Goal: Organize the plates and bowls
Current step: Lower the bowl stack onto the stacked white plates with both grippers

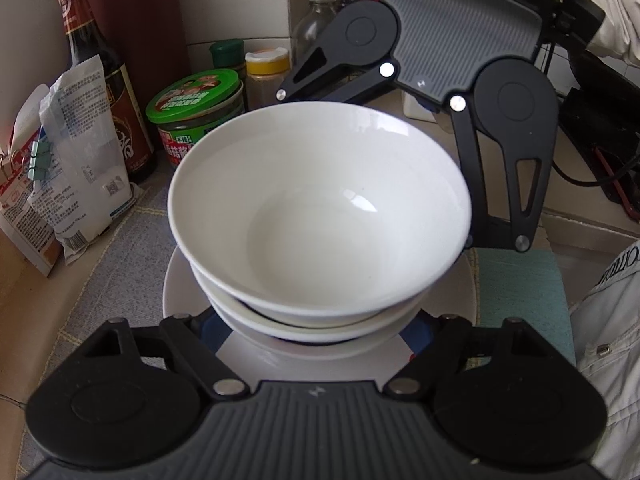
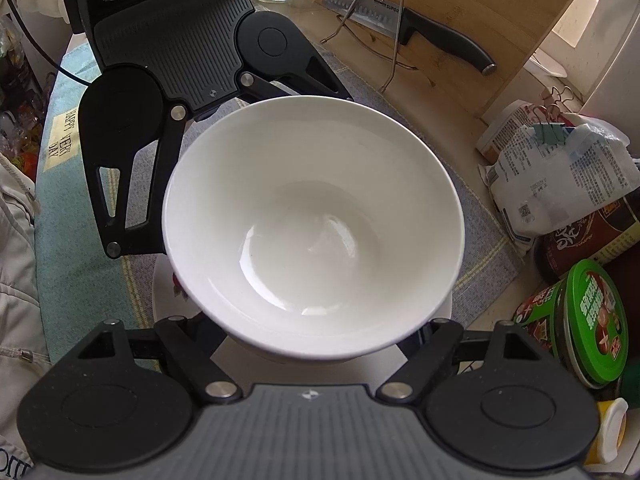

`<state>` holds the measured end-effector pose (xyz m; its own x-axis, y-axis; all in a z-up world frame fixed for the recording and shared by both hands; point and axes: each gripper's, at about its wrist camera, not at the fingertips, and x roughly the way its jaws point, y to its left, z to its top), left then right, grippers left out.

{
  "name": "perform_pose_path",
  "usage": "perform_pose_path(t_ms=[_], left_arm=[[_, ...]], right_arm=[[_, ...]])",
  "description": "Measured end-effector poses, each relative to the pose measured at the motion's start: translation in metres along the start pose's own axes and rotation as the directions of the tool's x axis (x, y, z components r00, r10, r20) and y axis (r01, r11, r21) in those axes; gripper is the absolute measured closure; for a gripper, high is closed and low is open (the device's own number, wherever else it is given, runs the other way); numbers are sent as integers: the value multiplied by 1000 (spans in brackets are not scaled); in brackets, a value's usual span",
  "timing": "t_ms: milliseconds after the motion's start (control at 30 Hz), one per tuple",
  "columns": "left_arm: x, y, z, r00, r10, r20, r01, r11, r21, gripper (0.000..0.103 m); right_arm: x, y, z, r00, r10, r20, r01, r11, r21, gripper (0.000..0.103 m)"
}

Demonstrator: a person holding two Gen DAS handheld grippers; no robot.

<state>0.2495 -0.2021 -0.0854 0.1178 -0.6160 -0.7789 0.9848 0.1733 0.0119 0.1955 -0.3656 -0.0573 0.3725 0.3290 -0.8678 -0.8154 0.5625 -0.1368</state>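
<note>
Two white bowls are nested, the top bowl point(image 1: 320, 200) point(image 2: 312, 216) inside a lower bowl point(image 1: 304, 326). They are over a white plate point(image 1: 180, 280) point(image 2: 160, 292) that lies on a grey woven mat point(image 1: 120, 248). I cannot tell whether the stack touches the plate. My left gripper point(image 1: 314, 338) reaches in from the near side, and its blue-padded fingers point(image 1: 210, 332) press the lower bowl's sides. My right gripper point(image 2: 316, 346) clamps the stack from the opposite side, its fingers point(image 1: 516, 184) passing under the rim. All the fingertips are hidden beneath the bowls.
On one side stand a dark sauce bottle point(image 1: 92, 72), a green-lidded jar point(image 1: 196, 100) point(image 2: 596, 320), spice jars and clipped bags point(image 1: 76, 160) point(image 2: 560, 172). A cutting board point(image 2: 500, 40) with a knife point(image 2: 400, 16) leans behind a wire rack. A teal cloth point(image 1: 520, 280) and a person's sleeve point(image 1: 612, 340) lie opposite.
</note>
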Motion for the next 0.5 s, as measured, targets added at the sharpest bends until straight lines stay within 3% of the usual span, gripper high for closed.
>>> perform_pose_path(t_ms=[500], left_arm=[[0, 3, -1, 1000, 0, 0, 0, 1000, -6, 19]], right_arm=[[2, 0, -1, 1000, 3, 0, -3, 1000, 12, 16]])
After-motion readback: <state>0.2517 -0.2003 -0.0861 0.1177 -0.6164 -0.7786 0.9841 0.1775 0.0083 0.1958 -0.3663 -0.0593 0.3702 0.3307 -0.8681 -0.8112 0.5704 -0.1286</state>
